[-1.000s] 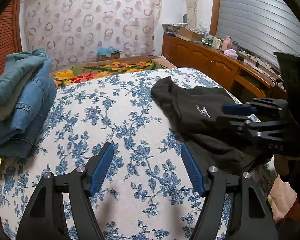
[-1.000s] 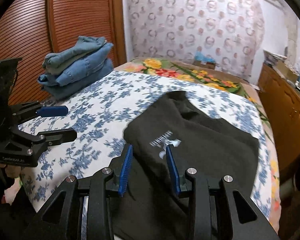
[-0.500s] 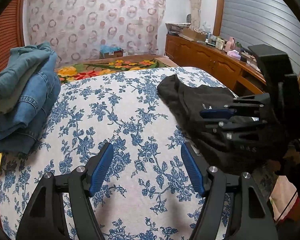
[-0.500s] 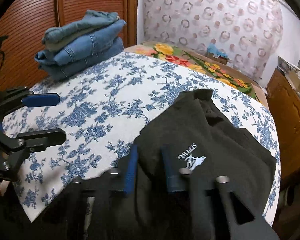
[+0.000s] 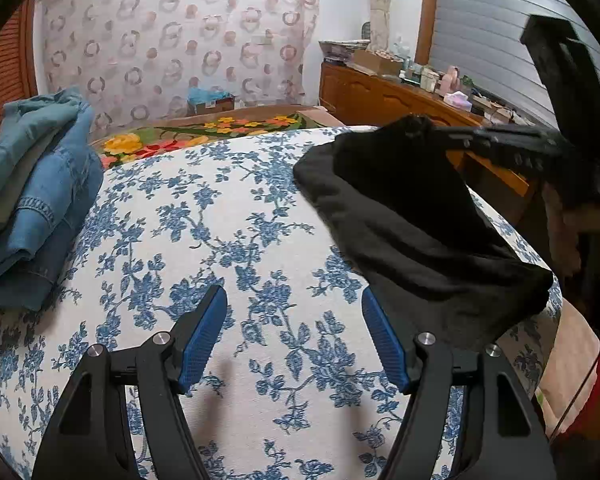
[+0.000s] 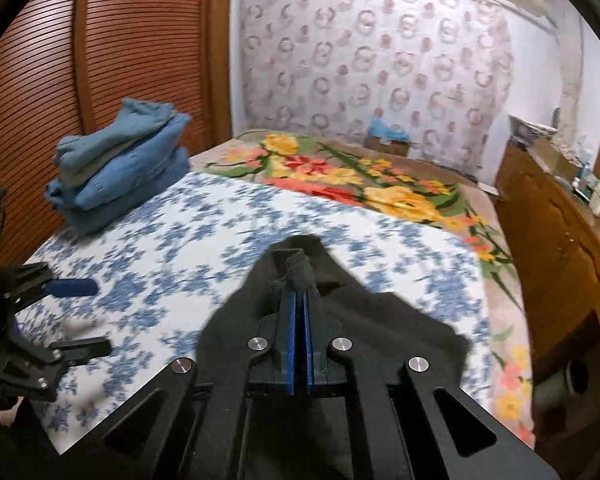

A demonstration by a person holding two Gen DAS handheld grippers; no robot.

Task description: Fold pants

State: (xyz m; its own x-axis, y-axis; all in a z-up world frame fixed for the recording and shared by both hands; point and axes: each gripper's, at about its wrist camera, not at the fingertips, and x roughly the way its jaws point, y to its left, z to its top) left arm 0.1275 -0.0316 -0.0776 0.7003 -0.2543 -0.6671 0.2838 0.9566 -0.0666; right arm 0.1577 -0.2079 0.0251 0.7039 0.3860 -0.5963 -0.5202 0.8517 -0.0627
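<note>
Right tongs [image 6: 299, 300] pinched tight on a bunched bit of the black pants [image 6: 380, 320]; the jaws have just been closing and the cloth now sits between the blue pads, a small tuft poking out past the tips. In the left wrist view that pinch point is raised off the bed [image 5: 220, 240] and the cloth drapes down from it in a tent shape, so we read this as the pick-up at the start of a fold, or a lift to shake the garment flat.

The pants are on the right side of the bed on the blue-floral sheet, lower part resting there, near the bed's edge by the wooden dresser [image 6: 548, 240].

Left tongs [image 5: 294, 340] stand wide apart, nothing between the pads, hovering over bare sheet just beside the near edge of the black cloth. We judge they wait there to take a second corner once the cloth is up.

Stack of folded jeans [image 5: 32, 192] sits at the far left of the bed, well apart from the pants, likely the done pile.
</note>
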